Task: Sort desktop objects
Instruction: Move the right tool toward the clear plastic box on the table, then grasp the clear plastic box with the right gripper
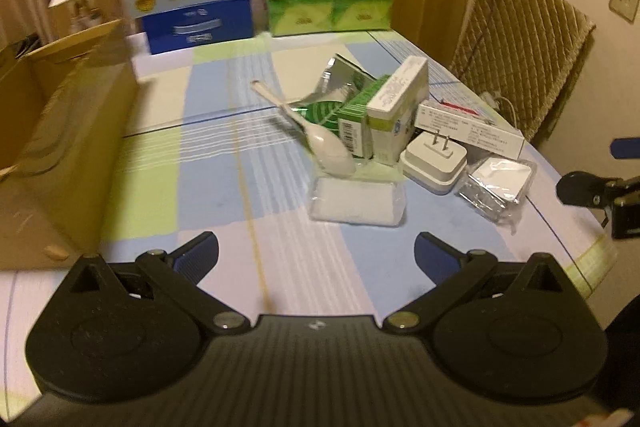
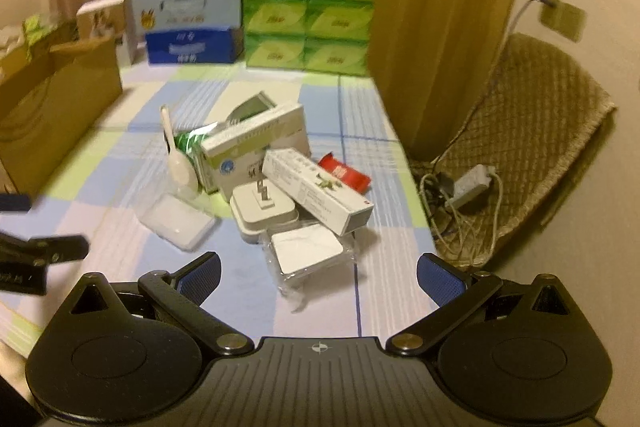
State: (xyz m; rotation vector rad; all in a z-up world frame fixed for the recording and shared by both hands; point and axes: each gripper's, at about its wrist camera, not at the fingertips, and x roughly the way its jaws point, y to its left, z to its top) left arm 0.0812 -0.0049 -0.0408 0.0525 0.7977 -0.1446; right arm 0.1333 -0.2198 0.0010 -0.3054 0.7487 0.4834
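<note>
Sorting barely begun: spoon [image 1: 320,139], charger [image 1: 434,163], boxes [image 2: 256,147] heaped mid-table; cardboard box [image 1: 60,131] waiting; left gripper [image 1: 316,259], right gripper [image 2: 318,277] spread wide, holding nothing.

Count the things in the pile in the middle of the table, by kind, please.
Cardboard boxes: 3 (green box, white and green box, long white box)
Clear plastic packets: 2 (flat, square)
Foil bags: 1
Red packets: 1
Spoons: 1
Plug adapters: 1
Total: 9
</note>
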